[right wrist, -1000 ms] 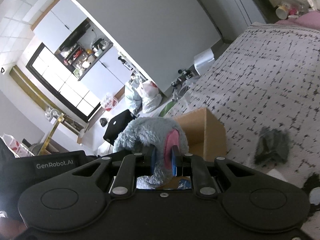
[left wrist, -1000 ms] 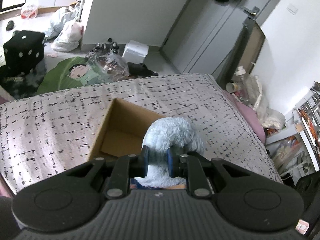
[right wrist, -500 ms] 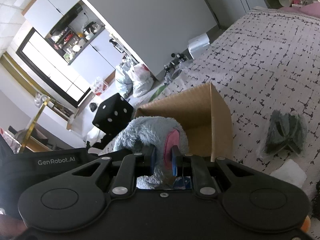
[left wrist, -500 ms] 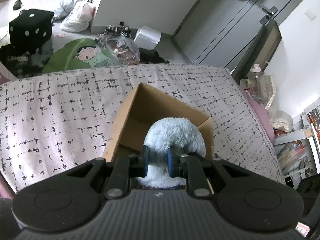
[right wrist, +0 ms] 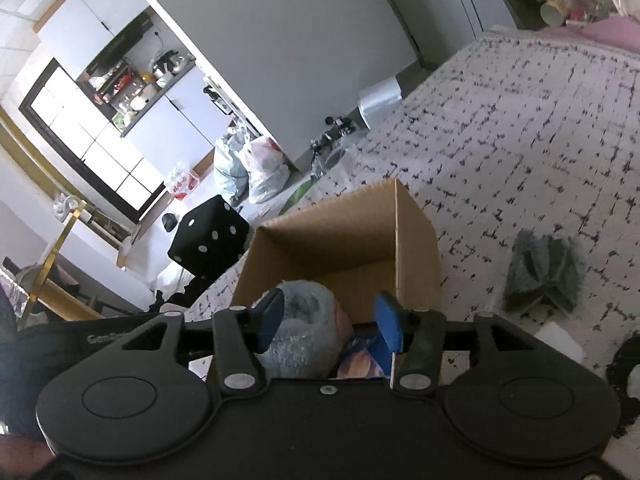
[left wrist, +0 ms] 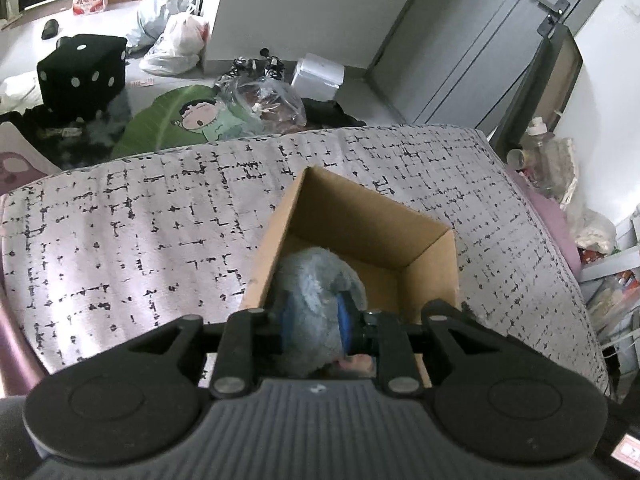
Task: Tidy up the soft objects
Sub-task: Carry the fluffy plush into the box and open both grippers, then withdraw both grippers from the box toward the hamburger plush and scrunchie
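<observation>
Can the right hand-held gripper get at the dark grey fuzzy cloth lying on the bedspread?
Probably yes: the right hand-held gripper stands open, and the dark grey fuzzy cloth lies uncovered beside the brown cardboard box.

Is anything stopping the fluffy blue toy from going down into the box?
Nothing visible does. The fluffy blue toy already sits inside the open cardboard box, between the left tongs. The right tongs have just been opening around it.

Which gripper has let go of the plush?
The right gripper: its fingers have just been opening and stand clear of the plush. The left gripper pinches it.
</observation>
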Demonstrator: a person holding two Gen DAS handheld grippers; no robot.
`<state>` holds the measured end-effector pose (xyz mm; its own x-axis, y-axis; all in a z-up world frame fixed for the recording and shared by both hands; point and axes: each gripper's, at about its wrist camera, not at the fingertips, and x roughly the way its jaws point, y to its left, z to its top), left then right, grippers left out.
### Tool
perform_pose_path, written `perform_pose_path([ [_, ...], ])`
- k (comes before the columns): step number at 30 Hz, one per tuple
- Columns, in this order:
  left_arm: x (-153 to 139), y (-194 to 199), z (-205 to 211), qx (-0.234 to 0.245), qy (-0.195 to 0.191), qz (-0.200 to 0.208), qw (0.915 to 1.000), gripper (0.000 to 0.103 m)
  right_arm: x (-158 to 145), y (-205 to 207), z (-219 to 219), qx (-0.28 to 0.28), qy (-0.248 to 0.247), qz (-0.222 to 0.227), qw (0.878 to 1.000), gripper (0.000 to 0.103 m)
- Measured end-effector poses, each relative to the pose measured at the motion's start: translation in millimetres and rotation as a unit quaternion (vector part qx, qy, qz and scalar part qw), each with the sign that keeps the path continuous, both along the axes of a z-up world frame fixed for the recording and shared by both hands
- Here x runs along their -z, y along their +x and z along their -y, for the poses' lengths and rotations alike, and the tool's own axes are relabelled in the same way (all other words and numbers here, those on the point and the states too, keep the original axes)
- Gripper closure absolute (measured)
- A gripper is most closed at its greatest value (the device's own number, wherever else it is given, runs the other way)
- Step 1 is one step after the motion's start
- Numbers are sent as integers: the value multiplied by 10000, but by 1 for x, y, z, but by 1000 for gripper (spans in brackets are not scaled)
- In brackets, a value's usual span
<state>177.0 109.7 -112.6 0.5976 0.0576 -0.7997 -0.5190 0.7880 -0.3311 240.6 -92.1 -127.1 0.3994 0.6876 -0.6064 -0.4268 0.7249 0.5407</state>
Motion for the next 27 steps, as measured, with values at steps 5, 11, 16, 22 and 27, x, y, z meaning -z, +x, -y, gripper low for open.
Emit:
perform_pose_path([
  [5,-15,-3,11,58,140,62,9999,67,-12,-6,11,40,15,141,9999,32],
  [11,-32,-9,22,-172,402,88,9990,35,-24,-12,38,401,-2,262,9989,19],
  [16,-44,-14,39,-96,733,254,9969,25,-31,-14,61,576,0,367,9977,14],
  [22,-54,-17,57,58,820,333,9961,24,-34,-14,82,747,-52,316,9967,9],
  [27,-61,-18,70,80,996,221,9947,17,-38,-17,105,876,14,306,9957,3],
])
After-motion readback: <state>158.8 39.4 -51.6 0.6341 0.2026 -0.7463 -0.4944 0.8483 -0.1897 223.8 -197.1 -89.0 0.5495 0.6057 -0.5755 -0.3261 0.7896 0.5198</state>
